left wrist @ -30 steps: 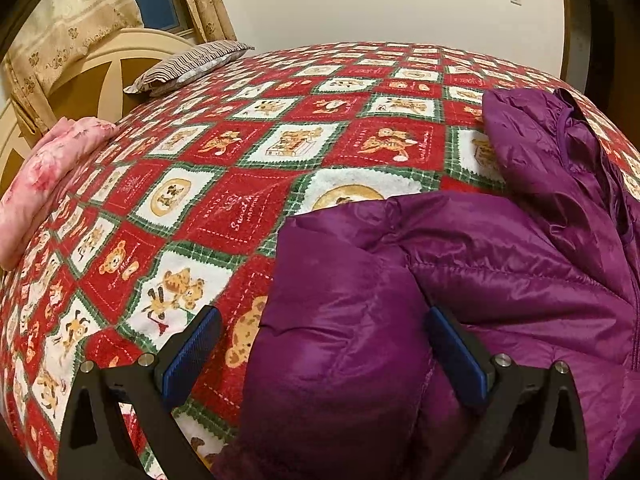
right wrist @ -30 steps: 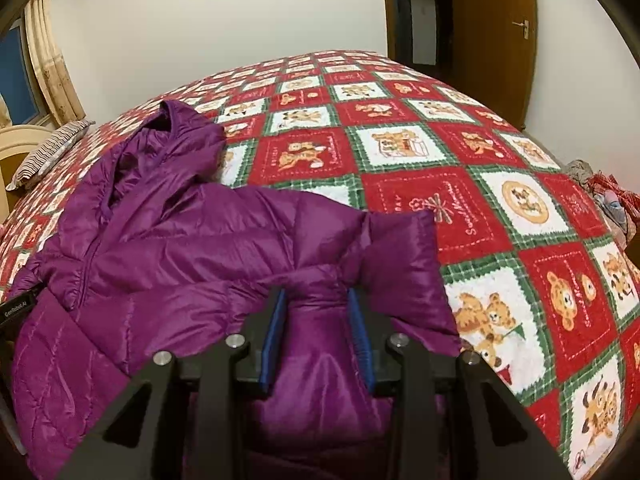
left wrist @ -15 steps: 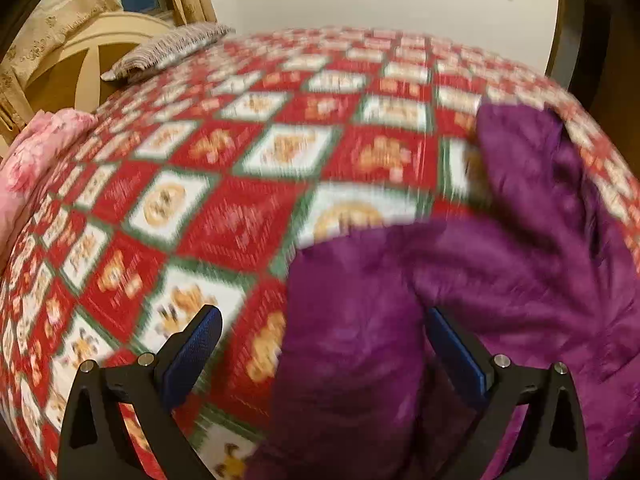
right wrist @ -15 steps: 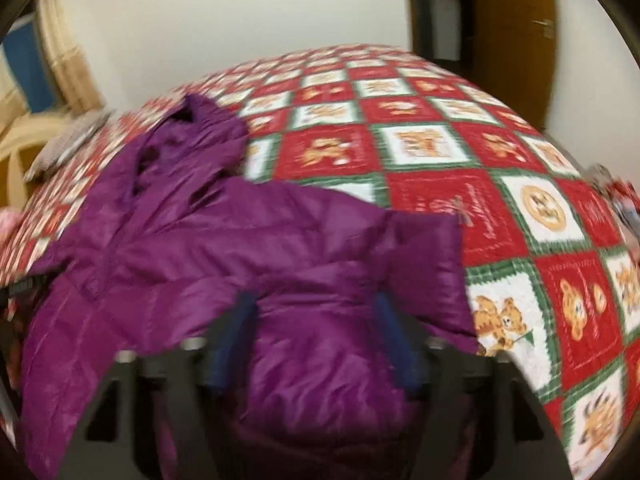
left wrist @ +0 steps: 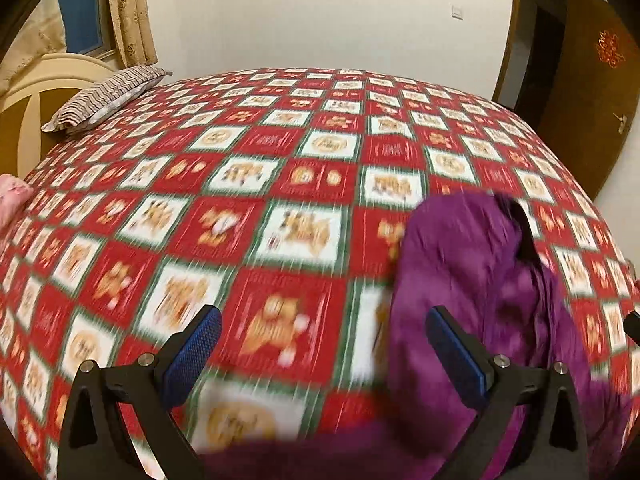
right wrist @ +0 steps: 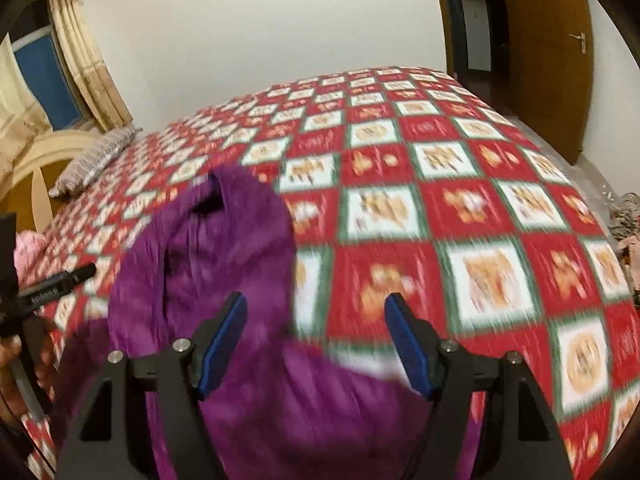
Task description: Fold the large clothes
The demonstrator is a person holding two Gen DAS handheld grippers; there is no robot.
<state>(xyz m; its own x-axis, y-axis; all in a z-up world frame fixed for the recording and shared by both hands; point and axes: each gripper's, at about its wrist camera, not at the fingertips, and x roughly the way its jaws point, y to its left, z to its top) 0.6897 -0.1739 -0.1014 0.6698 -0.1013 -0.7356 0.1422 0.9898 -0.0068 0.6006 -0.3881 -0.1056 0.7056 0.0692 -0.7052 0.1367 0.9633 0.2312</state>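
Both views are motion-smeared, so read detail with caution.

Your left tool [left wrist: 322, 346] stands wide, nothing between the pads; bare bedspread [left wrist: 248, 216] shows through the gap. The purple jacket [left wrist: 472, 280] sits at 3 to 5 o'clock in that view, with the right-hand pad lying over its edge in the picture. Whether it touches the fabric, you cannot tell.

Your right tool [right wrist: 316, 344] is also released, jaws apart. Jacket [right wrist: 208, 264] fabric fills the lower part of the gap, but neither pad presses it. Likely you have let go so the folded cloth can settle on the bed.

In the right view the jacket lies bunched at 8 to 10 o'clock, a dark opening near its top, probably hood or collar. Sleeves, hem and zip cannot be made out, and its near part is cut off by the frame's bottom edge.

A hand [right wrist: 24, 360] holding the other tool shows at 8 o'clock, partly cropped. Striped pillow [left wrist: 104, 98] at 10 o'clock, by the headboard [left wrist: 36, 92].
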